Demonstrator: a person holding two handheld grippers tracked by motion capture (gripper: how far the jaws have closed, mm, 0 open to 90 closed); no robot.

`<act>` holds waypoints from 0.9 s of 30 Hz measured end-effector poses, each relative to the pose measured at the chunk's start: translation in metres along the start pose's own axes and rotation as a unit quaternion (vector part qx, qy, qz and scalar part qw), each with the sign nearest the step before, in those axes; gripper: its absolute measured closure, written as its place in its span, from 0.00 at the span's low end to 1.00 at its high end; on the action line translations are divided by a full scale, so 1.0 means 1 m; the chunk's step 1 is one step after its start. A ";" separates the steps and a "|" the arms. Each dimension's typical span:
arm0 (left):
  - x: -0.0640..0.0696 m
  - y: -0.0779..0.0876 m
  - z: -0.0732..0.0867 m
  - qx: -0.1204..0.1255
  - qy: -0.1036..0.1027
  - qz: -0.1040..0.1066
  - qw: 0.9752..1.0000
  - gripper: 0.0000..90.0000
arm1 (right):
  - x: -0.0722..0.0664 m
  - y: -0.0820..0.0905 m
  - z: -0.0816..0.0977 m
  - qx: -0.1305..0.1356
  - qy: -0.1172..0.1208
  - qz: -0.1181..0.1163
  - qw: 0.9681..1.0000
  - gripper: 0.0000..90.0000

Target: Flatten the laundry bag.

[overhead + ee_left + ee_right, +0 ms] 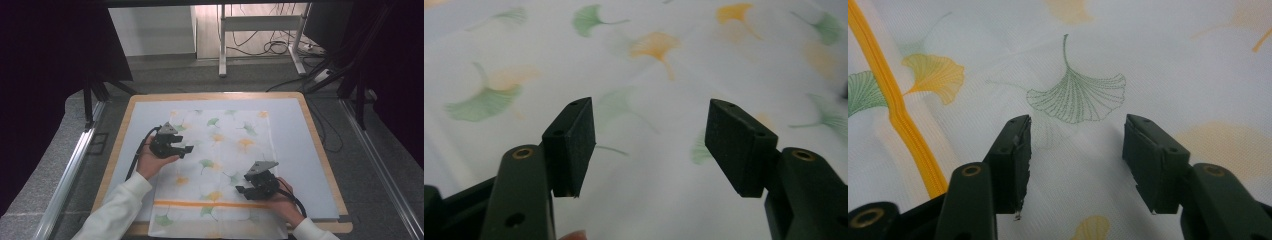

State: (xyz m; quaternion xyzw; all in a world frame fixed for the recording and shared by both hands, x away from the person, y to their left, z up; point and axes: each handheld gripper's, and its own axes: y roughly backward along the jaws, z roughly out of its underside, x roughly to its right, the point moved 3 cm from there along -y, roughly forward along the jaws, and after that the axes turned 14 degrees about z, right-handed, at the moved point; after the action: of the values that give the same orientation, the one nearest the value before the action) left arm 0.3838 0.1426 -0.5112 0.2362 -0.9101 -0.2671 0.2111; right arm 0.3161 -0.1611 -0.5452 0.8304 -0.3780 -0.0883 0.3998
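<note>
Cloth (pixel 220 150) lies apparently flat, white, printed with ginkgo leaves.

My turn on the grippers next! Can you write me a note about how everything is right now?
Left gripper: open, holding nothing, over the left part of the cloth.
Right gripper: open, holding nothing, over the cloth's lower right part, near the orange stripe.
Cloth: white with a leaf print, spread flat on the table; its near edge hangs just past the table's front.
Done: nothing is gripped and no fold shows.
Left: probably grabbing the cloth and folding or moving it, starting with closing the jaws on it.
</note>
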 end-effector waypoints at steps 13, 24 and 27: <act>0.031 -0.018 0.027 -0.046 -0.023 0.004 0.999 0.36 | 0.033 0.014 0.003 0.002 -0.053 0.032 0.998 0.43; 0.023 0.000 0.045 -0.054 -0.013 -0.043 0.998 0.32 | 0.087 0.028 0.020 -0.011 -0.121 0.098 0.988 0.38; 0.014 0.015 0.049 -0.045 -0.001 -0.066 0.997 0.31 | 0.093 0.026 0.022 -0.018 -0.123 0.105 0.987 0.37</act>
State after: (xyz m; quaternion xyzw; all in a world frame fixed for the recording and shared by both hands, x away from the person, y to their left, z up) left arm 0.3422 0.1652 -0.5366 0.2860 -0.8796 -0.3215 0.2029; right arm 0.3568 -0.2488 -0.5264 0.7613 -0.5077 -0.1545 0.3724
